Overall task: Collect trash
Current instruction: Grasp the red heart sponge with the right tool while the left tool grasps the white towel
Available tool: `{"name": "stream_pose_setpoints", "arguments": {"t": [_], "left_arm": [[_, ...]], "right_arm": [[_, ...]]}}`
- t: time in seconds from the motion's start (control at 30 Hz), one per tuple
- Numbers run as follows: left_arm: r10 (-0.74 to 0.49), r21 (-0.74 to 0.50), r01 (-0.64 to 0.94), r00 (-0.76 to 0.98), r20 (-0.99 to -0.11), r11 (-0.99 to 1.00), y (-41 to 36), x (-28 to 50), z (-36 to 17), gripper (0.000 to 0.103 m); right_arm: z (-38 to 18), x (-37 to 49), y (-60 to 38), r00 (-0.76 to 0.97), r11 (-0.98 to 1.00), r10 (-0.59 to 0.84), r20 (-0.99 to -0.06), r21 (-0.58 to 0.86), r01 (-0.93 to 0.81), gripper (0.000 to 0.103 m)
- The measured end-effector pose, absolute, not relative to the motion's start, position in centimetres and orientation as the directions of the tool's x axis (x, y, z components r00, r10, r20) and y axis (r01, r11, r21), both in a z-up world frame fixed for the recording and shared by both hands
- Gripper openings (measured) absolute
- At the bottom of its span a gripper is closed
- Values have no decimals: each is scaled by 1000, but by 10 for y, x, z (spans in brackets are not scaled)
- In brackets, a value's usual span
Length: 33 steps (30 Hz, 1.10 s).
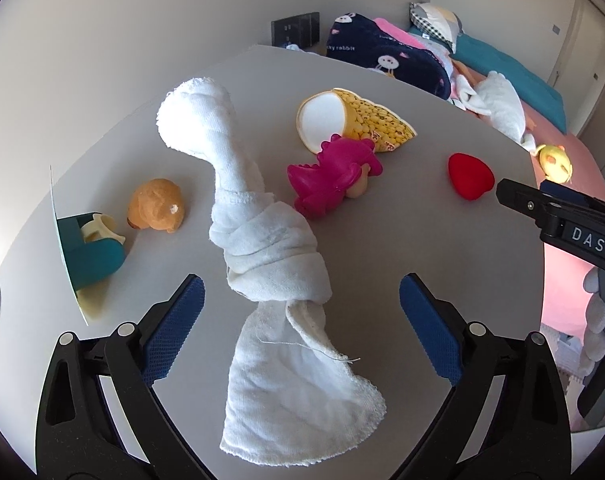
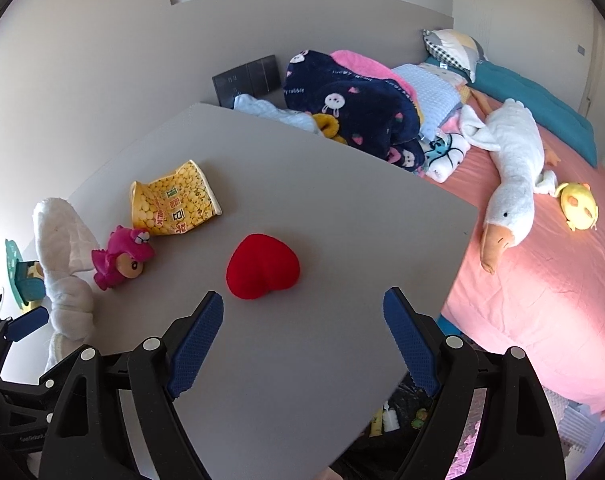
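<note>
A yellow paper cup (image 1: 354, 124) lies tipped on its side on the grey table (image 1: 442, 264); it also shows in the right wrist view (image 2: 174, 200). A knotted white cloth (image 1: 270, 264) lies lengthwise between the jaws of my left gripper (image 1: 300, 300), which is open and hovers over the cloth's near end. My right gripper (image 2: 302, 312) is open and empty, just short of a red heart-shaped cushion (image 2: 262, 266). A pink toy figure (image 1: 334, 172) lies next to the cup.
An orange plush toy (image 1: 156, 206) and a teal holder (image 1: 90, 252) sit at the table's left. The right gripper's body (image 1: 562, 220) shows at the right of the left view. A bed with blankets (image 2: 354, 104), a goose plush (image 2: 510, 168) and a yellow plush (image 2: 580, 204) lies beyond the table's far edge.
</note>
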<state>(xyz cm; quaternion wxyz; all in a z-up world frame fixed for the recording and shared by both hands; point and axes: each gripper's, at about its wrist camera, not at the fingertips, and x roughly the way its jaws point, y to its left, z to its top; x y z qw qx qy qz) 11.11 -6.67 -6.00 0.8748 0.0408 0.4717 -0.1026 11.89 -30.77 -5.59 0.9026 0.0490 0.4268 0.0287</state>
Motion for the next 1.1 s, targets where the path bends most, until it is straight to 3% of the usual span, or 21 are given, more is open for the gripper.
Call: {"name": "stream_pose_setpoints", "arguments": {"t": [0.27,0.43,0.67,0.8,0.93,1.1], "left_arm": [[-149,-46,213,500,-853,976,-62,120,-71,81],[-135,-43,197,482,-866,979,-60,124,-75,73],[-130,-42,189,482,-866,981,-59,128,-74,73],[-120,-30,191,481,-868,981,-60,127,-74,72],[-137,-63,162,498,-856,985,-55,128,-72,54],[-144,-75,157,497,-856,985,-53,126,-70,48]], "right_arm": [[-69,140,-291,611,995,93,-786,86,-40,83],[-77,155,-286,591,996,82,-803,76,-34,72],[-79,159,-278,589,998,60,-806,31,-59,51],[-78,157,-274,588,997,51,-807,12,-70,50],[-77,153,-269,581,995,49,-813,-8,-95,50],[-73,144,-263,582,992,62,-811,-12,-122,50]]}}
